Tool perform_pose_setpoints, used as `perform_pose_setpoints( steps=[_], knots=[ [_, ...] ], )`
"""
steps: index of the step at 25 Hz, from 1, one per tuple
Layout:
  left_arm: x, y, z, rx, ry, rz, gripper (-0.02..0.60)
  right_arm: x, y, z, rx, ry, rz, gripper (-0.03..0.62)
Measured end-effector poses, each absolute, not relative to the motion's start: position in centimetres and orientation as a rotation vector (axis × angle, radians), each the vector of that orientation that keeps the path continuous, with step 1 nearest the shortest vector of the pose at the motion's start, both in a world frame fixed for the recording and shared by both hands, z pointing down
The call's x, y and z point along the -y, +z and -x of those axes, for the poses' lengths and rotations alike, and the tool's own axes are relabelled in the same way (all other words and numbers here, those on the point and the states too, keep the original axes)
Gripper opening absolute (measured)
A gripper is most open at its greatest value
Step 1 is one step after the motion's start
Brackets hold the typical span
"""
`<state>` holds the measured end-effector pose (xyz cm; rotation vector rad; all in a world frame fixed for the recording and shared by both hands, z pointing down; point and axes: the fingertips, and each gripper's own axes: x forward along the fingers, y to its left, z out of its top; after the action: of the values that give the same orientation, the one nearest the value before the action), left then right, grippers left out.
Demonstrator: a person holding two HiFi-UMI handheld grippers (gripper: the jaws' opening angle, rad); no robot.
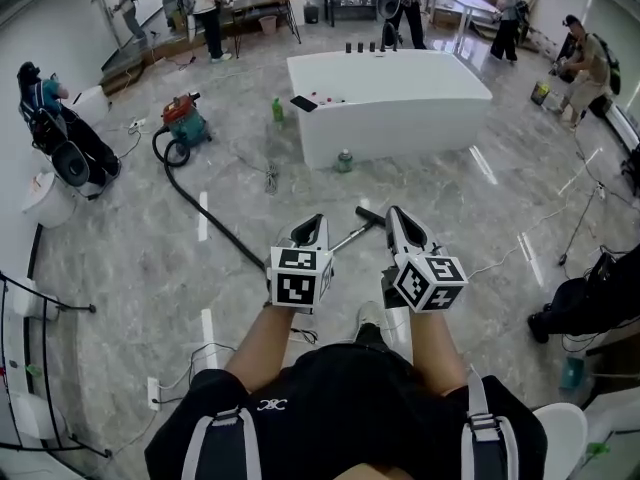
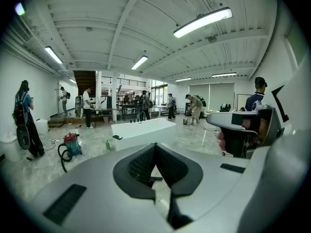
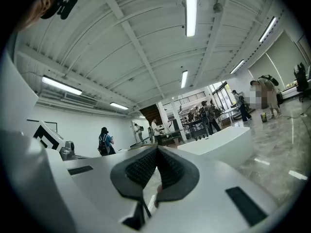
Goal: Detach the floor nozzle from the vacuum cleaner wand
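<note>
As jaws meet, left gripper (image 1: 312, 228), right gripper (image 1: 400, 224)

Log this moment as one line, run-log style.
stage: before contact | left gripper: shut, empty | right gripper: shut, empty | wand: on floor ahead, untouched | nozzle: on wand end

I'm pointing my left gripper (image 2: 155, 145), jaws pressed together, at the white counter (image 2: 143, 131); a red vacuum (image 2: 72, 142) is sitting left of it.
</note>
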<state>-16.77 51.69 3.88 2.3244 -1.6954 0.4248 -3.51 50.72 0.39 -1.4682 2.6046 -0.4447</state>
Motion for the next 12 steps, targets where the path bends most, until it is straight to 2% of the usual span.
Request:
perform_pose_setpoints(
  steps=[6,12],
  knots=[
    [-44.0,2.4,14.5,1.712,0.426,-2.348,0.009,-42.8,0.1,2.2,-2.604,-0.455,1.408,0.014],
    [-35.2,1.8,10.1,1.745,0.451,-2.339,0.009,-34.1,-0.4,-2.7,-2.593,-0.468,1.391,0.014]
  ],
)
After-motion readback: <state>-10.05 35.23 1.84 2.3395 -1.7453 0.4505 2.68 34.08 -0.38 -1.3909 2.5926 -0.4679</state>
